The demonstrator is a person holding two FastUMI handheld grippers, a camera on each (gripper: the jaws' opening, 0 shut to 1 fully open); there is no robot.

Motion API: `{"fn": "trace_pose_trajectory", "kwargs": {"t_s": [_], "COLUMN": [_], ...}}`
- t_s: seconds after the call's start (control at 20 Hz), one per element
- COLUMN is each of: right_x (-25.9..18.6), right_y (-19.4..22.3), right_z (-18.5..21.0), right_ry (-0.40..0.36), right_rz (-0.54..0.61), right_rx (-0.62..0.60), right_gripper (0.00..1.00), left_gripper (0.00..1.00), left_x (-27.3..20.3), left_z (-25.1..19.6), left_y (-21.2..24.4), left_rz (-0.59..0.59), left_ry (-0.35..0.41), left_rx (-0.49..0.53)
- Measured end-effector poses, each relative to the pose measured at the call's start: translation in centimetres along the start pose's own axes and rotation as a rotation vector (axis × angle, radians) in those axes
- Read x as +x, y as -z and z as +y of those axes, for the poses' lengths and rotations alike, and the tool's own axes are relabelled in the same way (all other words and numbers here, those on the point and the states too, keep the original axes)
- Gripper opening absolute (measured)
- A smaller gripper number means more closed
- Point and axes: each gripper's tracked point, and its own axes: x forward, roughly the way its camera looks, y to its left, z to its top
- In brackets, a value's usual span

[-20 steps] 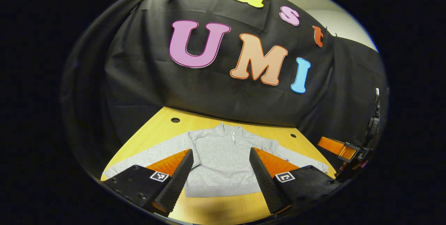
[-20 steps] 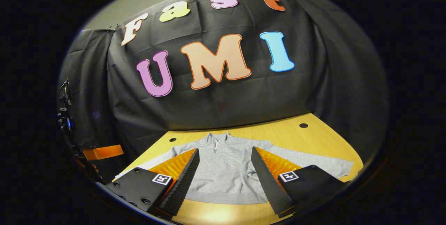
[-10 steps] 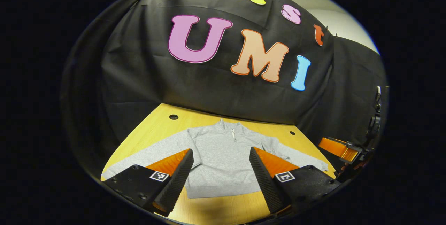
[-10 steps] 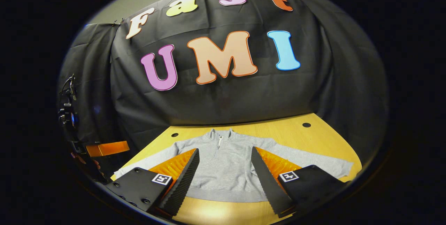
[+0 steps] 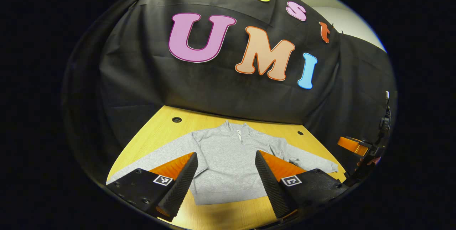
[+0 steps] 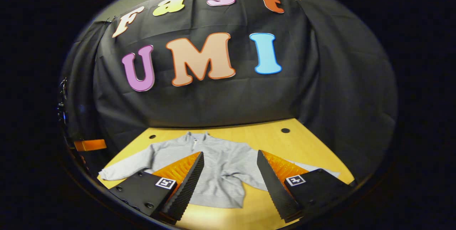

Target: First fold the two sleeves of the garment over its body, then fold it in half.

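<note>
Since half a second ago the right gripper view has swung toward the right: the grey garment (image 6: 213,166) now lies left of centre there, where it was centred before, and its right sleeve is mostly hidden behind that gripper's right finger. In the left gripper view the change is slight; the garment (image 5: 228,158) sits a touch farther off and the other gripper has slid toward the right edge.

One garment lies flat on the one wooden table (image 5: 156,134), collar toward the far wall, hem at the near edge, both sleeves spread out to left and right, neither folded over the body. The left sleeve (image 5: 160,155) runs out toward the table's left near corner; the right sleeve (image 5: 306,160) is a little rumpled near its cuff.

Two grippers are counted. The left gripper (image 5: 226,178) hangs above the hem with its fingers wide apart, holding nothing. The right gripper (image 6: 229,180) likewise has its fingers spread, empty, over the garment's right half. Two round holes mark the table's far side, one left (image 5: 176,119), one right (image 5: 300,133).
</note>
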Motion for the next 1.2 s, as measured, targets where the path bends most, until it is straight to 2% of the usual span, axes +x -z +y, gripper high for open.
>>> {"fn": "trace_pose_trajectory", "kwargs": {"t_s": [0.2, 0.35, 0.4, 0.45, 0.5, 0.65, 0.95, 1.2], "right_x": [0.1, 0.1, 0.2, 0.3, 0.5, 0.7, 1.9, 2.7], "right_y": [1.9, 4.3, 5.2, 6.2, 7.0, 10.1, 15.4, 19.4], "right_z": [-9.1, -13.7, -15.2, -16.9, -18.6, -23.2, -29.7, -31.6], "right_ry": [0.159, 0.221, 0.240, 0.267, 0.290, 0.355, 0.417, 0.419], "right_rz": [0.053, 0.110, 0.126, 0.143, 0.159, 0.222, 0.345, 0.445], "right_rx": [-0.053, -0.053, -0.050, -0.046, -0.035, 0.002, 0.095, 0.122], "right_gripper": [0.96, 0.96, 0.92, 0.96, 0.94, 0.98, 0.98, 0.98], "left_gripper": [0.94, 0.94, 0.95, 0.95, 0.94, 0.95, 0.95, 0.94], "left_x": [0.3, 0.4, 0.4, 0.4, 0.4, 0.4, 0.0, -0.5], "left_z": [0.0, 0.2, 0.3, 0.3, 0.2, 0.3, 0.2, 0.3], "left_y": [0.5, 1.0, 1.2, 1.3, 1.6, 2.5, 3.5, 4.6], "left_rz": [0.014, 0.029, 0.032, 0.037, 0.042, 0.058, 0.081, 0.109], "left_ry": [-0.006, -0.028, -0.033, -0.037, -0.042, -0.061, -0.090, -0.112], "left_rx": [-0.006, -0.024, -0.027, -0.029, -0.030, -0.024, -0.007, -0.004]}}
